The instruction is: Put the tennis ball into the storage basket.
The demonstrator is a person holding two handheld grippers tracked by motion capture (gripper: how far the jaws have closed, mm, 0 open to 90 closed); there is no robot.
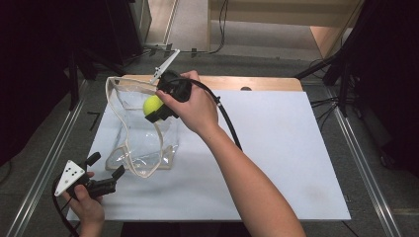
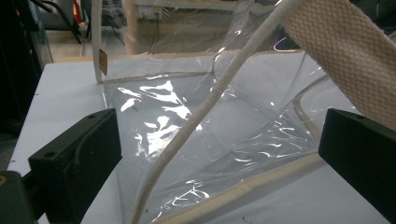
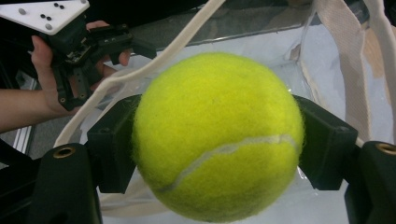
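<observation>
A yellow-green tennis ball (image 1: 152, 104) (image 3: 218, 135) is clamped between the jaws of my right gripper (image 1: 159, 106) (image 3: 218, 140), which hangs over the open mouth of a clear plastic bag (image 1: 141, 123) with cream webbing trim and straps (image 2: 187, 130). The bag stands on the white board, its mouth gaping upward. My left gripper (image 1: 105, 166) (image 2: 219, 154) sits open at the bag's near left corner, jaws spread wide with nothing between them; the bag's bottom edge and a strap lie just ahead of it. From the right gripper view the left gripper (image 3: 116, 44) is seen beyond the bag.
The white board (image 1: 276, 148) covers a wooden table (image 1: 267, 83). Metal rails (image 1: 368, 173) run along both sides. A black cable (image 1: 227, 118) trails from the right gripper along the forearm. Floor and dark stands lie beyond the table's far edge.
</observation>
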